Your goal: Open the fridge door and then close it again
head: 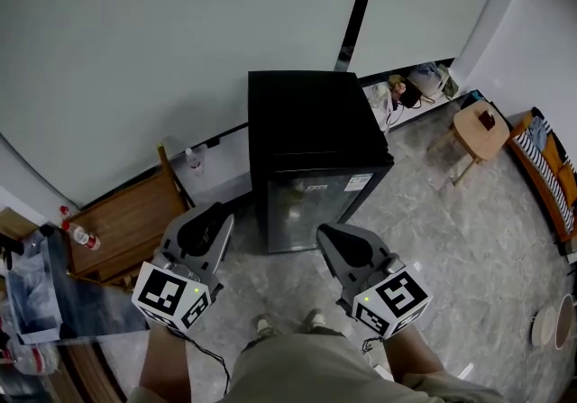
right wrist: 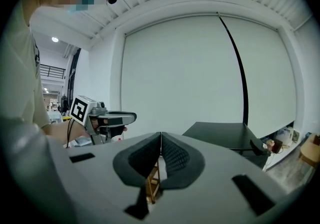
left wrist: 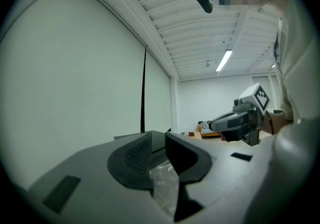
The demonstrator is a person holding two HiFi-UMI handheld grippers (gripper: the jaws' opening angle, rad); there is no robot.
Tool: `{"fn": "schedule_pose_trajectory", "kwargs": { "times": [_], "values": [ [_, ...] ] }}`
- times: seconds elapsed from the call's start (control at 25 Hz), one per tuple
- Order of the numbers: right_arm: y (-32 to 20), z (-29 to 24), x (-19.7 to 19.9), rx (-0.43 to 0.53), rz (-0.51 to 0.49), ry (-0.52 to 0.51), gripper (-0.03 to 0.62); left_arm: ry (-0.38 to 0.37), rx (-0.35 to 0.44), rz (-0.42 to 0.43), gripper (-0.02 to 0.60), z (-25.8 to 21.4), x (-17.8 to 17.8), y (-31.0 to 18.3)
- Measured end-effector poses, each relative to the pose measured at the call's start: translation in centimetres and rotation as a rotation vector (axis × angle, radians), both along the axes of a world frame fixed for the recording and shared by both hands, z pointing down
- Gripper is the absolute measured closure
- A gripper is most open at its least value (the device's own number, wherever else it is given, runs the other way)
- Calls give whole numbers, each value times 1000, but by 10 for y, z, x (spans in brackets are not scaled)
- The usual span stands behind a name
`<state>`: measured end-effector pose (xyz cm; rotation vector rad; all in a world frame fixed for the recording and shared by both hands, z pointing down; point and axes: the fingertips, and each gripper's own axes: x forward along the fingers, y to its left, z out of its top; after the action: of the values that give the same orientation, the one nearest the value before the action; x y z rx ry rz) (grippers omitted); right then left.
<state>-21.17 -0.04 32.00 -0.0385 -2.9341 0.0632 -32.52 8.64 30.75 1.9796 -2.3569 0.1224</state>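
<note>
A small black fridge (head: 306, 113) stands against the white wall, its glass door (head: 311, 203) closed and facing me. My left gripper (head: 216, 219) hovers in front of the fridge's left edge, apart from it. Its jaws stand a narrow gap apart with nothing between them (left wrist: 157, 139). My right gripper (head: 328, 235) hangs just before the door's lower right, not touching it. Its pads are pressed together on nothing (right wrist: 161, 136). The fridge's top (right wrist: 225, 135) shows ahead and to the right in the right gripper view. Each gripper view shows the other gripper beside it.
A low wooden table (head: 126, 225) and a bottle (head: 192, 160) sit left of the fridge. A glass tabletop (head: 72, 306) with clutter is at the near left. A wooden stool (head: 480, 131), bags (head: 415, 86) and a striped bench (head: 545, 171) lie to the right. My feet (head: 288, 325) stand on the marble floor.
</note>
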Motion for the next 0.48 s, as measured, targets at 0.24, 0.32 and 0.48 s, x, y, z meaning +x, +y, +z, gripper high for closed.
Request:
{"fn": "schedule_pose_trajectory", "kwargs": {
  "times": [0.24, 0.32, 0.48],
  "values": [
    [-18, 6, -3, -17, -30, 13, 597, -26, 19, -15, 434, -8, -12, -27],
    [-25, 7, -6, -14, -36, 15, 597, -35, 20, 2, 414, -9, -15, -36],
    [-31, 7, -14, -31, -44, 12, 597, -53, -21, 17, 358, -6, -25, -51]
  ]
}}
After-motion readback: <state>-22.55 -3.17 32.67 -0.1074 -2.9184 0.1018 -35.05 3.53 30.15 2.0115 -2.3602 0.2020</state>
